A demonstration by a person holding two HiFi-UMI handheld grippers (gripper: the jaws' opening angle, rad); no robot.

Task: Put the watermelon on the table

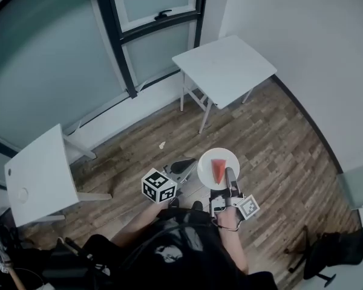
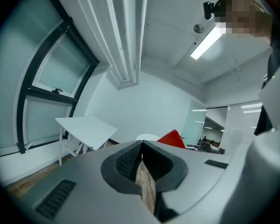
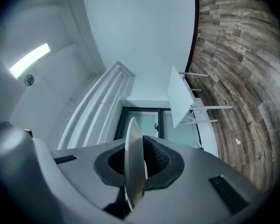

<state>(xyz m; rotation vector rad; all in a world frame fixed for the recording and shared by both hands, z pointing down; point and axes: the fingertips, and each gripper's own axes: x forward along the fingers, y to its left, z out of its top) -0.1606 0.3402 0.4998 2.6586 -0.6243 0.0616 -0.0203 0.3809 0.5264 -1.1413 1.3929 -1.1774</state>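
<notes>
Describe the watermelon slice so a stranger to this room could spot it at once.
Start at the wooden floor below the white table by the window; near the bottom middle of the head view, the right claw grips a round white plate by its rim. On that plate lies the watermelon, a red wedge and the only red thing in sight.

Two white tables [image 1: 225,68] [image 1: 36,175] (a third perhaps at the right edge), one plate [image 1: 206,162], one watermelon slice [image 1: 218,170].
</notes>
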